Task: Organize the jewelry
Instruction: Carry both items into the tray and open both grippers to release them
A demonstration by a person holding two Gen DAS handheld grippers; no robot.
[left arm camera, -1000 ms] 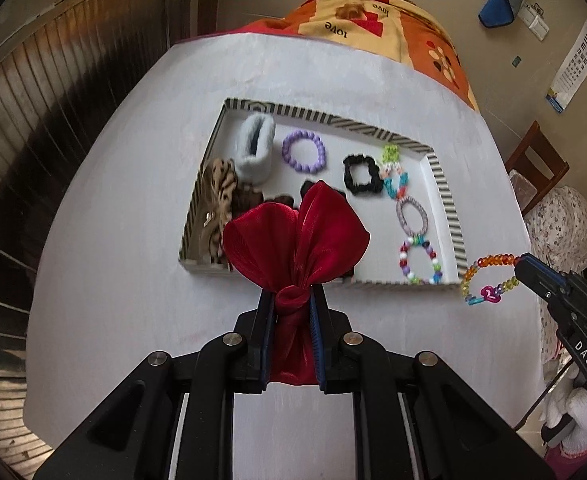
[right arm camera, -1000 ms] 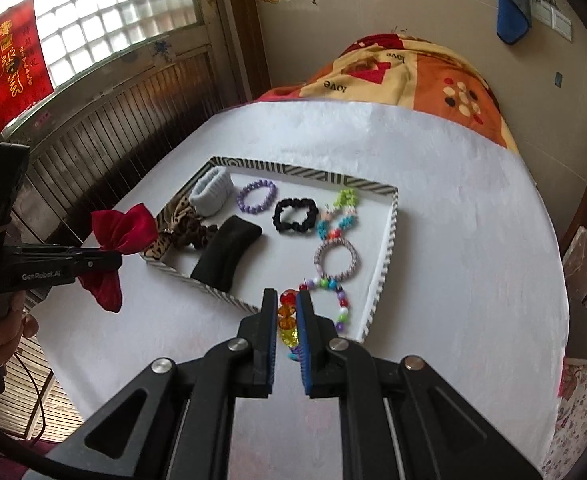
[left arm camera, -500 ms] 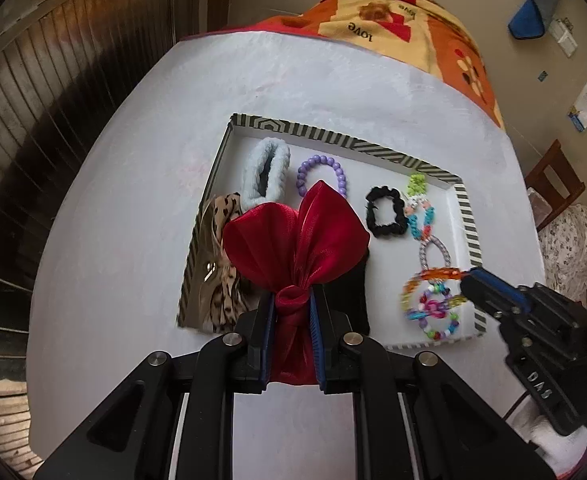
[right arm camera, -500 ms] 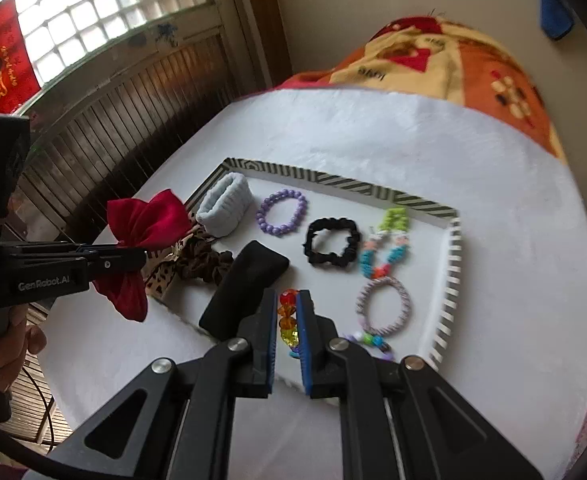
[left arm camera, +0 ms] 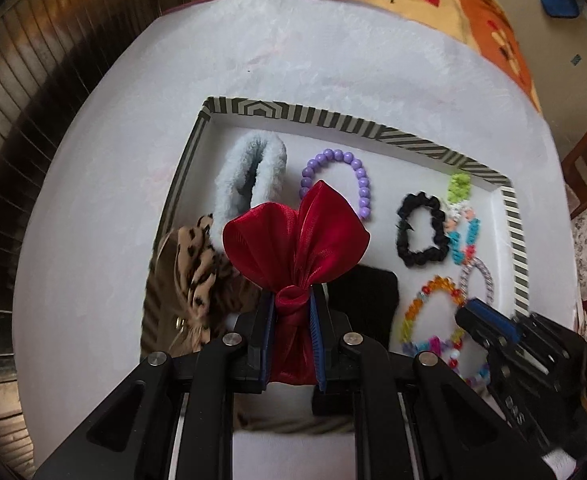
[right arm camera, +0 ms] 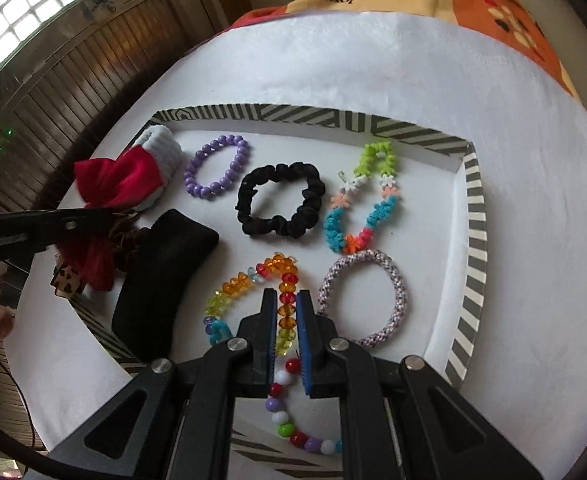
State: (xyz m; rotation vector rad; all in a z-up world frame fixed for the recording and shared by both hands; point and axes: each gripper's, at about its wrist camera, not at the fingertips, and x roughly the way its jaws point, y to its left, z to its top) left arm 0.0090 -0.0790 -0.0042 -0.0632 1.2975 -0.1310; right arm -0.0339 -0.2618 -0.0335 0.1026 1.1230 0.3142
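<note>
My left gripper [left arm camera: 291, 304] is shut on a red satin bow [left arm camera: 293, 236] and holds it over the near left part of the striped tray [left arm camera: 333, 118]. It also shows in the right wrist view [right arm camera: 113, 182]. My right gripper [right arm camera: 285, 300] is shut on a rainbow crystal bead bracelet [right arm camera: 249, 280], low over the tray floor [right arm camera: 425, 240]. In the left wrist view the right gripper [left arm camera: 477, 316] and this bracelet [left arm camera: 425, 304] show at lower right.
In the tray lie a purple bead bracelet [right arm camera: 217, 168], a black scrunchie [right arm camera: 281, 200], a flower-bead bracelet [right arm camera: 357, 204], a woven bangle [right arm camera: 363, 298], a round-bead bracelet [right arm camera: 293, 428], a black pad [right arm camera: 161, 284], a blue fluffy band [left arm camera: 249, 172] and a leopard scrunchie [left arm camera: 197, 268].
Both grippers have moved forward over the tray. The rainbow bracelet has gone from outside the tray's near right edge to above its floor. The red bow has come over the tray's left side.
</note>
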